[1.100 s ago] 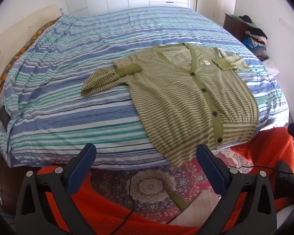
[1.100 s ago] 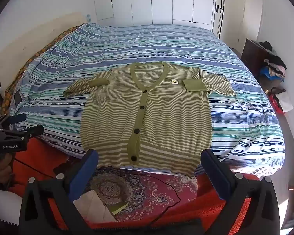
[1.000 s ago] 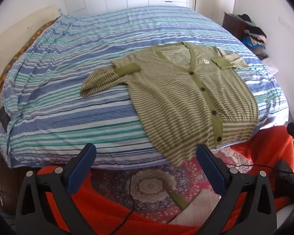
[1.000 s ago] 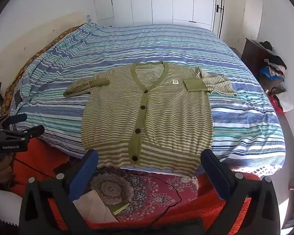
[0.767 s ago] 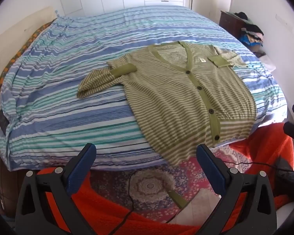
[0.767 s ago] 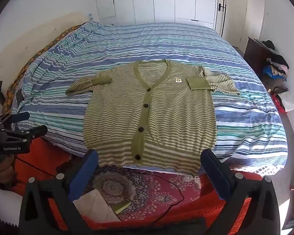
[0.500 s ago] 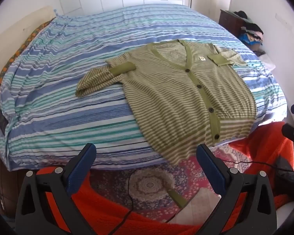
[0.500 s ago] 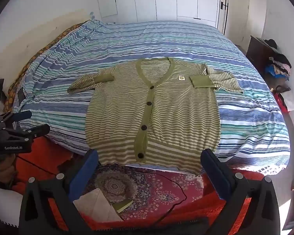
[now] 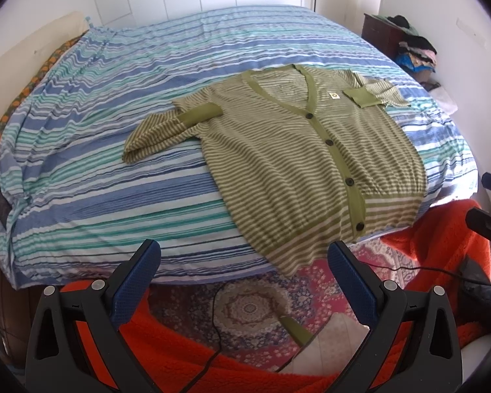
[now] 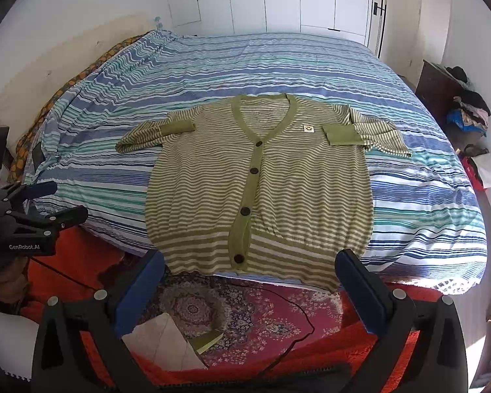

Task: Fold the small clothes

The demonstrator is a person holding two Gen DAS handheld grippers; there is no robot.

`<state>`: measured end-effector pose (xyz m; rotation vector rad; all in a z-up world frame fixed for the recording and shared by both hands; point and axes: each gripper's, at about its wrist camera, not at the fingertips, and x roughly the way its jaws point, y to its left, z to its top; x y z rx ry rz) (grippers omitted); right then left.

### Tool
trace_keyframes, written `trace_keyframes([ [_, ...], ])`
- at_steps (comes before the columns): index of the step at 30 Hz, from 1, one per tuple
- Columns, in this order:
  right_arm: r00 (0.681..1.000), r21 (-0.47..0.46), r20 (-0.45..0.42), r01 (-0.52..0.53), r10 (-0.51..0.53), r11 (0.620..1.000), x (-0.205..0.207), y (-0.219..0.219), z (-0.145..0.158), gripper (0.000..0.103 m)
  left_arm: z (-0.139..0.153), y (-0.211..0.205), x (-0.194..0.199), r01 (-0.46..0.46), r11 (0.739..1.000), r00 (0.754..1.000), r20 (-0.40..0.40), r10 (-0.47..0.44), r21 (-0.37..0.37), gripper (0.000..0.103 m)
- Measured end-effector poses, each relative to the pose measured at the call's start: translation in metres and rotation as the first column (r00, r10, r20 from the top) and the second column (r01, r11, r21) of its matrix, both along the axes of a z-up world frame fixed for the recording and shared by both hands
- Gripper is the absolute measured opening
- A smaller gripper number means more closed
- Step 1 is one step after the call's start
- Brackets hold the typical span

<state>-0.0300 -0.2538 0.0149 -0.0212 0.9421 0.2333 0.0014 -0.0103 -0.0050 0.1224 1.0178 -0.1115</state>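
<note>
A green-and-cream striped cardigan (image 9: pixel 298 150) (image 10: pixel 262 180) lies flat and buttoned on the striped bed (image 9: pixel 121 91) (image 10: pixel 212 62), its hem hanging over the near edge. Both sleeves are bent inward with solid green cuffs (image 10: pixel 178 127) on the chest. My left gripper (image 9: pixel 244 262) is open, held short of the bed's edge, left of the hem. My right gripper (image 10: pixel 250 268) is open just below the hem, nothing between its fingers. The left gripper (image 10: pixel 54 203) also shows at the far left of the right wrist view.
A patterned red rug (image 10: pixel 239 314) and an orange fleece blanket (image 9: pixel 186 353) cover the floor in front of the bed. A paper sheet (image 10: pixel 163 340) and a black cable (image 9: pixel 219 321) lie on the rug. A dark dresser with piled clothes (image 10: pixel 464 111) stands at the right wall.
Both grippers have drifted slightly closer to the bed, so the cardigan sits a little lower and larger in view. Jaws stayed open; the cardigan has not moved.
</note>
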Motion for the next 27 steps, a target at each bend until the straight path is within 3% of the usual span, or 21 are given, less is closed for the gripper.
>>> trace_keyframes([
  [27, 1.0, 0.0, 0.004, 0.007, -0.007, 1.0, -0.0023, -0.0018, 0.0005, 0.103, 0.0029, -0.0044, -0.0007, 0.004, 1.0, 1.0, 0.008, -0.004, 0.007, 0.102],
])
